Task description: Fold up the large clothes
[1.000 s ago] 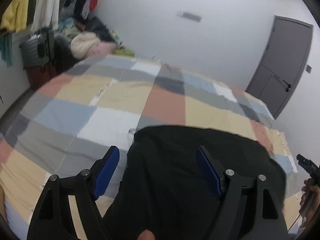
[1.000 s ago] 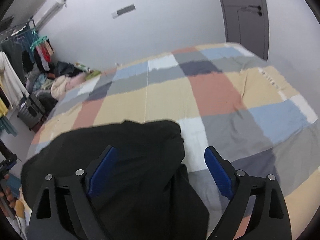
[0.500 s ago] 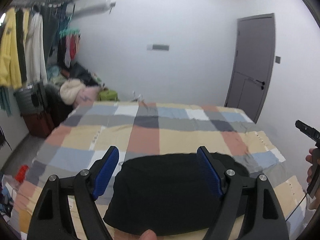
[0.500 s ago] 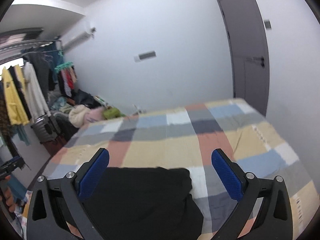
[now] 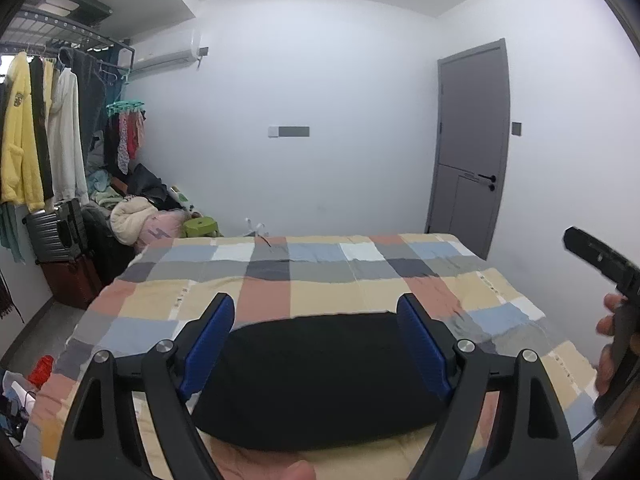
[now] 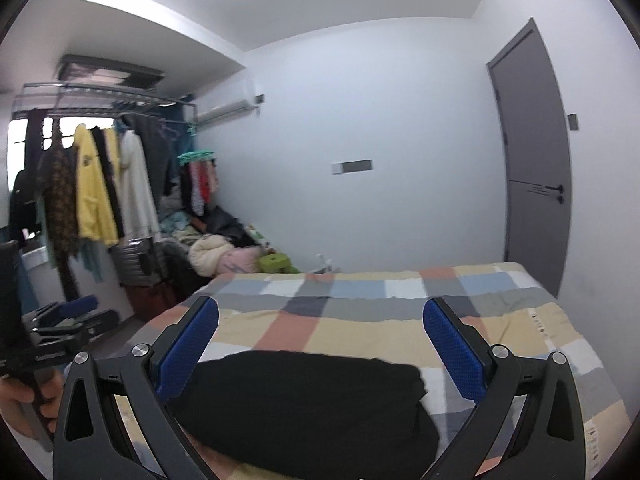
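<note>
A black garment [image 5: 320, 380] lies folded in a thick rectangle at the near edge of the checked bed [image 5: 360, 276]; the right wrist view shows the garment [image 6: 304, 400] too. My left gripper [image 5: 316, 304] hovers above and behind it with nothing between its blue pads, the jaws still opening. My right gripper [image 6: 320, 308] is wide open and empty, also raised clear of the cloth. Each gripper appears in the other's view: the right gripper [image 5: 600, 260] in a hand at the right edge, the left gripper [image 6: 68, 312] at the left edge.
A clothes rack [image 5: 40, 140] with hanging garments, a grey suitcase [image 5: 56, 232] and a heap of clothes [image 5: 136, 216] fill the left side of the room. A green stool [image 5: 200, 226] stands past the bed's far corner. A grey door [image 5: 472, 148] is shut at the right.
Both grippers have risen and drawn back from the black garment, and both views have tilted up toward the wall. The right jaws have widened. The garment has stayed on the bed.
</note>
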